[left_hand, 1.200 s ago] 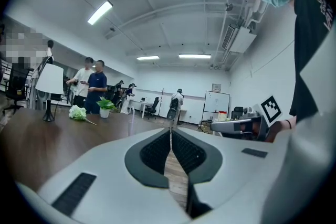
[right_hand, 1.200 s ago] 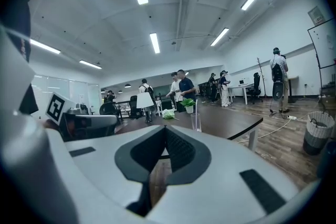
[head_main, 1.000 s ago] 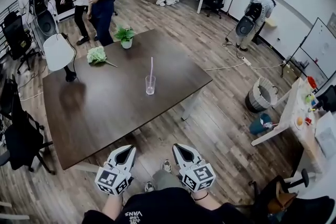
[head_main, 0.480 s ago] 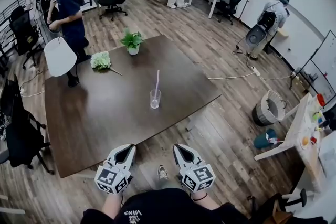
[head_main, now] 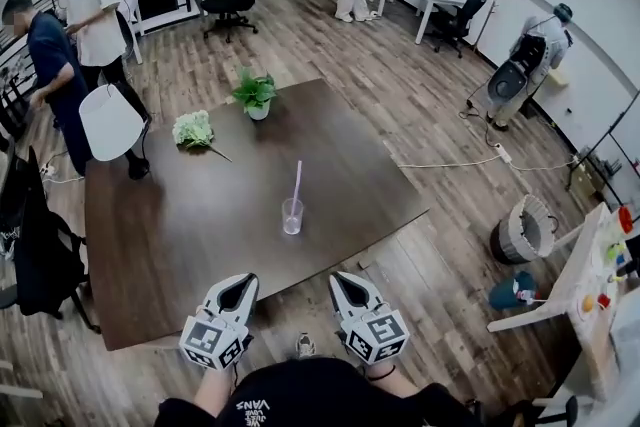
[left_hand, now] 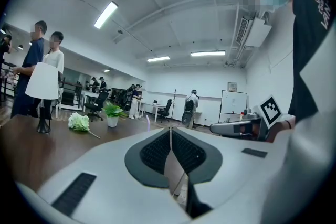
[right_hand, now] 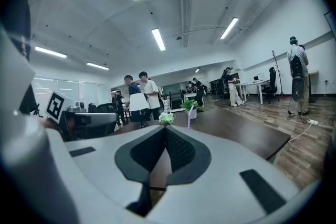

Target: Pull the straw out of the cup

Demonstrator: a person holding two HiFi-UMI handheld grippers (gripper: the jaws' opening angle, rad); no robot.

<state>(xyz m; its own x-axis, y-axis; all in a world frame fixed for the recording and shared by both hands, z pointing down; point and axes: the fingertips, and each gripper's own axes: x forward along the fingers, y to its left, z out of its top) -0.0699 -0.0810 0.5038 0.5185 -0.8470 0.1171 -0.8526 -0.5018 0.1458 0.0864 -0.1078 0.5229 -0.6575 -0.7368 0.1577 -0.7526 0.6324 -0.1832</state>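
The head view looks from above the person, forward and steeply down. The left gripper (head_main: 237, 284) and right gripper (head_main: 345, 283) sit at its bottom edge, with the whole table (head_main: 190, 235) ahead of them.

The left gripper view rides low behind its jaws and faces nearly level across the tabletop, with the right gripper (left_hand: 215, 127) just to its right. The right gripper view mirrors this, with the left gripper (right_hand: 111, 118) at its left.

All three views share the potted plant (head_main: 255, 93) and flower bunch (head_main: 193, 128) far beyond the jaws. In the left gripper view the straw (head_main: 296, 183) is probably only a faint pale streak.
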